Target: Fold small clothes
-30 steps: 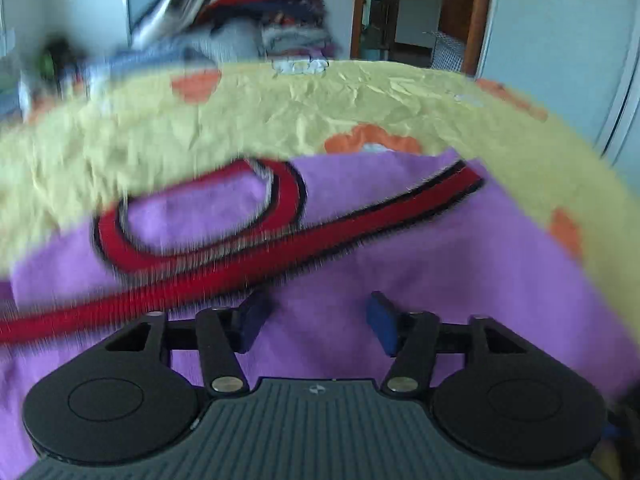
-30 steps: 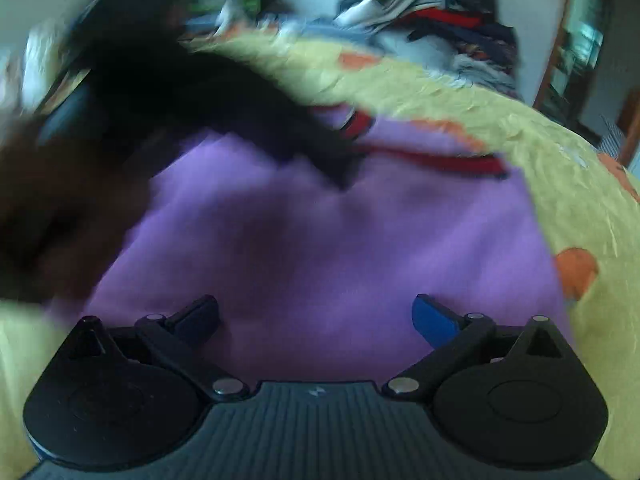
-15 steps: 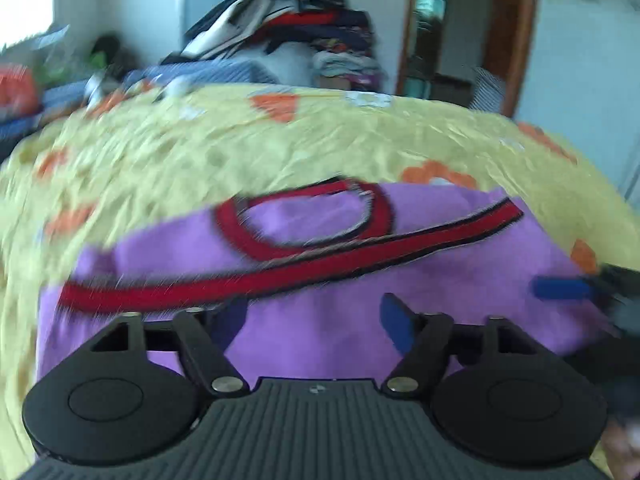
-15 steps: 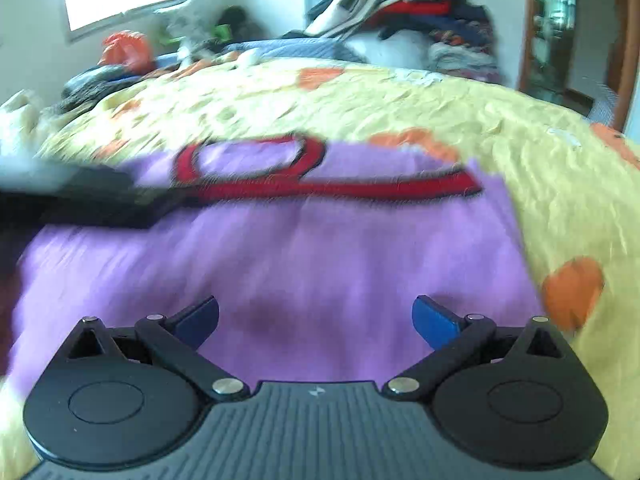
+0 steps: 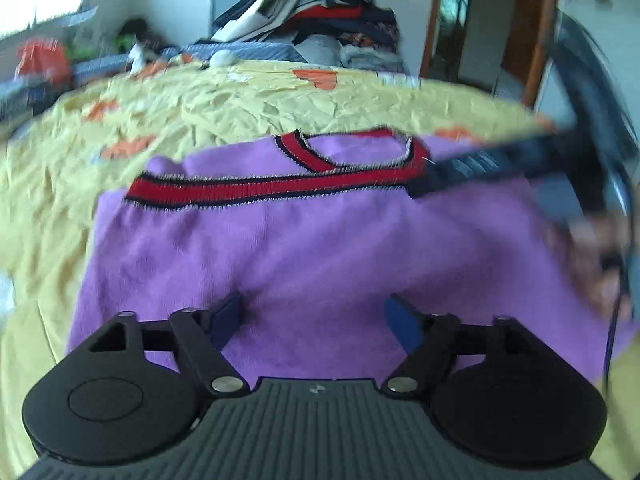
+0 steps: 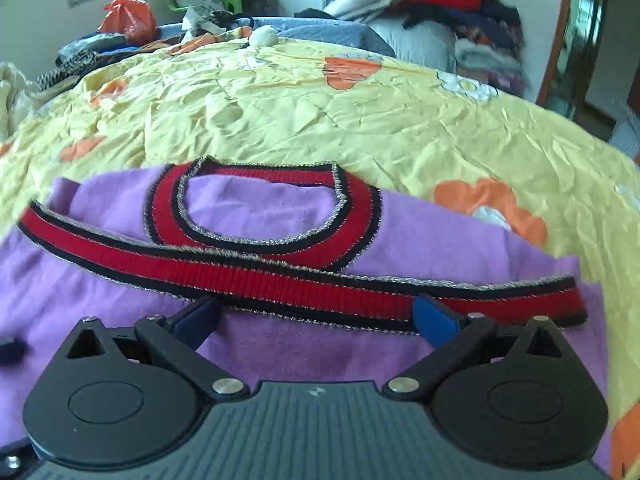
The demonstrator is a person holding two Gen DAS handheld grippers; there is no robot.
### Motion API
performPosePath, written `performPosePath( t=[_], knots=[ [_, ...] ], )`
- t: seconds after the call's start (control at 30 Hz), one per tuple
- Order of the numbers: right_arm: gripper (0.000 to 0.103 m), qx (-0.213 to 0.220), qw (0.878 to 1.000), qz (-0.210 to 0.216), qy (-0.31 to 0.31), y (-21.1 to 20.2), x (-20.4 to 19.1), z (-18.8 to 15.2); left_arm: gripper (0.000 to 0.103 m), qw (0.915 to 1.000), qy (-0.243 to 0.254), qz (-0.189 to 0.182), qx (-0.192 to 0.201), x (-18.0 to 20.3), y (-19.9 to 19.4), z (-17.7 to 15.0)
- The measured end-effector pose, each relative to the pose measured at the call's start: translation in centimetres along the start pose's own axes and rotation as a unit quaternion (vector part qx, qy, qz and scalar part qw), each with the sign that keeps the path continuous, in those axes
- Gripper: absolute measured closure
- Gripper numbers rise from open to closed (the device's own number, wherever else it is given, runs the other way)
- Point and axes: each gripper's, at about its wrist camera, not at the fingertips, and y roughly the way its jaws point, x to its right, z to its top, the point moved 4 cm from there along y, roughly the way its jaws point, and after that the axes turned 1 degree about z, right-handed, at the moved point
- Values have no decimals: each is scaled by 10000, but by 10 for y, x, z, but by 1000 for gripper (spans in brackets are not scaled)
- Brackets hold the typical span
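purple sweater (image 6: 280,356) folded, red-black trim; left hand-held gripper (image 5: 316,316) opening, right hand-held gripper (image 6: 316,316) wide, both empty

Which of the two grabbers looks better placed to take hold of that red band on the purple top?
The right gripper, probably. Its open fingers sit right at the red band of the purple top. The left gripper, jaws opening and empty, hangs over plain purple cloth, with the band farther ahead.

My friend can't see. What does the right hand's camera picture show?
A purple sweater with red and black trim lies folded on a yellow flowered bedspread. The right gripper hangs open just above it, holding nothing. A pile of clothes sits behind the bed.
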Motion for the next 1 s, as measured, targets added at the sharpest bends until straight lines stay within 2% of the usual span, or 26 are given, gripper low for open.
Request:
performPosePath(
  t=[0.07, 0.2, 0.27, 0.37, 0.47, 0.57, 0.83, 1.0],
  knots=[
    [0, 59, 9999, -122, 103, -18, 0, -14, 19, 9999, -29, 150, 69, -6, -9, -2],
    [0, 96, 9997, -170, -135, -62, -9, -74, 19, 9991, -189, 351, -145, -21, -6, -13],
    [0, 181, 9983, -497, -240, -76, -9, -103, 19, 9989, -171, 428, -90, -24, -8, -20],
    [0, 242, 9991, -324, -101, -88, 0, -132, 15, 9982, 36, 595, -9, -19, -10, -30],
    [0, 173, 9992, -320, -154, -100, 5, -139, 15, 9975, -17, 709, -21, -20, -12, -31],
    [0, 166, 9993, -325, 78, -107, 8, -132, 15, 9973, -138, 712, -107, -21, -17, -32],
    [0, 143, 9995, -246, -138, -99, 8, -143, 8, 9960, -148, 879, -25, -27, -30, -50],
    [0, -47, 9993, -353, -132, -103, 9, -133, 6, 9959, -181, 885, -23, -32, -36, -55]
  ],
)
